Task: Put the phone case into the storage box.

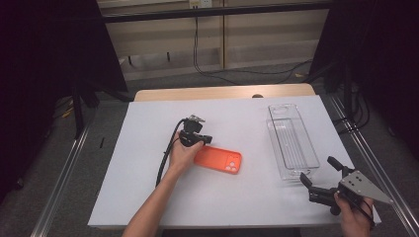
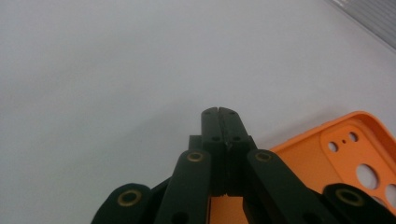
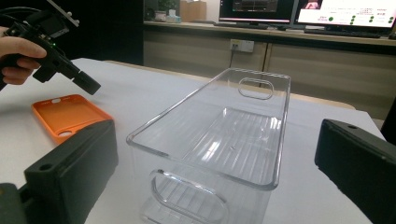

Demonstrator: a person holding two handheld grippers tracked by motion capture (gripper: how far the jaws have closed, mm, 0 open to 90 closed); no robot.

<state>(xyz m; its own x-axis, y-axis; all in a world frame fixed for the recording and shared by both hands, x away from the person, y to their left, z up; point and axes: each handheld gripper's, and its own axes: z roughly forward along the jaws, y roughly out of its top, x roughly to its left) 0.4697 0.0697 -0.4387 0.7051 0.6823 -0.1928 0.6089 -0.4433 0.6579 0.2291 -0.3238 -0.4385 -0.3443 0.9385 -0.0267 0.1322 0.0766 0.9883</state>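
Note:
An orange phone case [image 1: 220,160] lies open side up on the white table [image 1: 148,187], its camera holes toward the right. My left gripper [image 1: 203,139] hangs just over the case's left end, shut with nothing between its jaws. In the left gripper view the closed tips [image 2: 219,112] reach past the case's edge [image 2: 345,154] over bare table. My right gripper [image 1: 320,171] stands wide open at the near right, at the near end of a clear plastic bin [image 1: 291,140]. In the right gripper view the bin [image 3: 224,130] sits between its spread jaws, untouched.
The bin is empty and runs lengthwise away from me, with a handle cutout at each end. The left gripper's cable [image 1: 165,158] trails down along the forearm. A wooden strip [image 1: 222,92] borders the table's far side, and metal rails [image 1: 365,148] run along both sides.

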